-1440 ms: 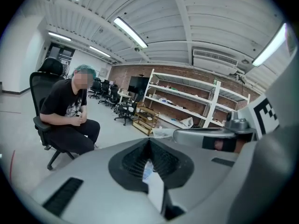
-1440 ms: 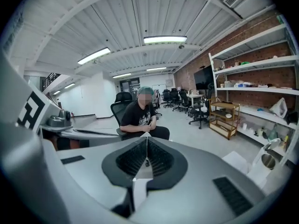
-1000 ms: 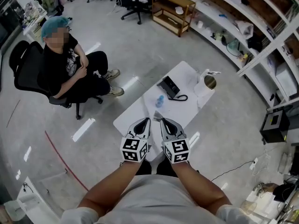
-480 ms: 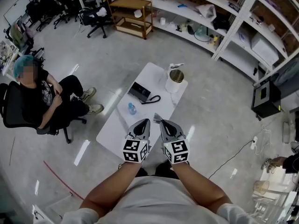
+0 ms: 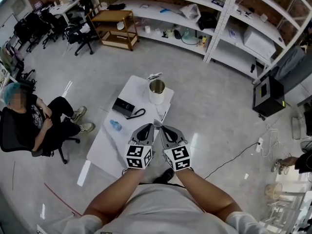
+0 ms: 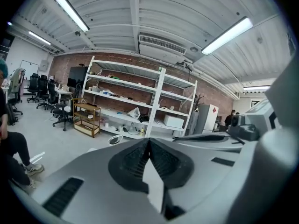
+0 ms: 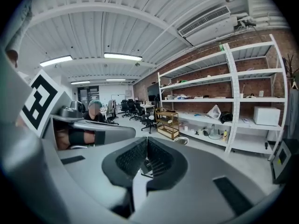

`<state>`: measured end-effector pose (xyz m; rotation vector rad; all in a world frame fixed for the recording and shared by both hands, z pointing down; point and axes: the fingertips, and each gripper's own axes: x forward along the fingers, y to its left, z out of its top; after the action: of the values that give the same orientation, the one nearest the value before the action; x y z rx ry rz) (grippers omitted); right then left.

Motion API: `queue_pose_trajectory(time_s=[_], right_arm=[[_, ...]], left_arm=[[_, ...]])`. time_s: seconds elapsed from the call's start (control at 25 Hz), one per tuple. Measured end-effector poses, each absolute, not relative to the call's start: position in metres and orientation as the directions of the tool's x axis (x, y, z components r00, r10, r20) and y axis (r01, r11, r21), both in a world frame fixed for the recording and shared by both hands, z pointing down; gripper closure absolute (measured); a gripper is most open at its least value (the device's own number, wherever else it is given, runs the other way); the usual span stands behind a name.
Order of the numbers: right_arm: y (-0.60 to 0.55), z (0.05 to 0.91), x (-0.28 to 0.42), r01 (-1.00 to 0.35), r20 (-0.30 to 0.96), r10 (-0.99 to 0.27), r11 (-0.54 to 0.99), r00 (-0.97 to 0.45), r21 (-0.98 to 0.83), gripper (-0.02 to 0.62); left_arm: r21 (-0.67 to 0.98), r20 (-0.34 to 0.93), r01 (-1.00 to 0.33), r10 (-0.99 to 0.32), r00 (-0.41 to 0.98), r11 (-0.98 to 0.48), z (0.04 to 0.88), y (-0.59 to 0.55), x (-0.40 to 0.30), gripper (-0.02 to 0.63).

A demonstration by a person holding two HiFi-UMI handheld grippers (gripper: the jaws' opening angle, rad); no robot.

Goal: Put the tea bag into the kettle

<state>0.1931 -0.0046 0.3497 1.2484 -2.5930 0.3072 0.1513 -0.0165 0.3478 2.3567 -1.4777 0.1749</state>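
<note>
In both gripper views our own jaws hide most of the white table (image 5: 105,147); only the kettle (image 5: 157,91) top peeks over them. A small blue item (image 5: 115,125) lying left of the black base (image 5: 124,106) may be the tea bag, though it is too small to confirm. The left gripper (image 5: 151,126) and right gripper (image 5: 162,127) hover side by side above the table, both clenched on nothing. Around us are a grey floor (image 5: 219,106) and long shelving (image 5: 195,13). The kettle stands at the far end with its lid up, and we cannot see inside.

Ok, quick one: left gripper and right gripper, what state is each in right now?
Left gripper: closed, nothing visible in it.
Right gripper: closed on what looks like the tea bag, poking out at its tip.
</note>
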Motion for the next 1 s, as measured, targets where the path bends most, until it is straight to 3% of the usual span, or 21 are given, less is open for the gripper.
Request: queue_pose_trajectory(time_s=[0.32, 1.0], right_arm=[[-0.023, 0.342, 0.234, -0.805, 0.301, -0.754, 0.587, -0.583, -0.088, 0.583], [-0.114, 0.348, 0.256, -0.817, 0.315, -0.761, 0.568, -0.567, -0.099, 0.583]], left_arm=[[0.207, 0.302, -0.886, -0.835, 0.460, -0.414, 0.341, -0.040, 0.191, 0.598], [0.238, 0.297, -0.887, -0.840, 0.454, -0.396, 0.351, -0.126, 0.204, 0.598]])
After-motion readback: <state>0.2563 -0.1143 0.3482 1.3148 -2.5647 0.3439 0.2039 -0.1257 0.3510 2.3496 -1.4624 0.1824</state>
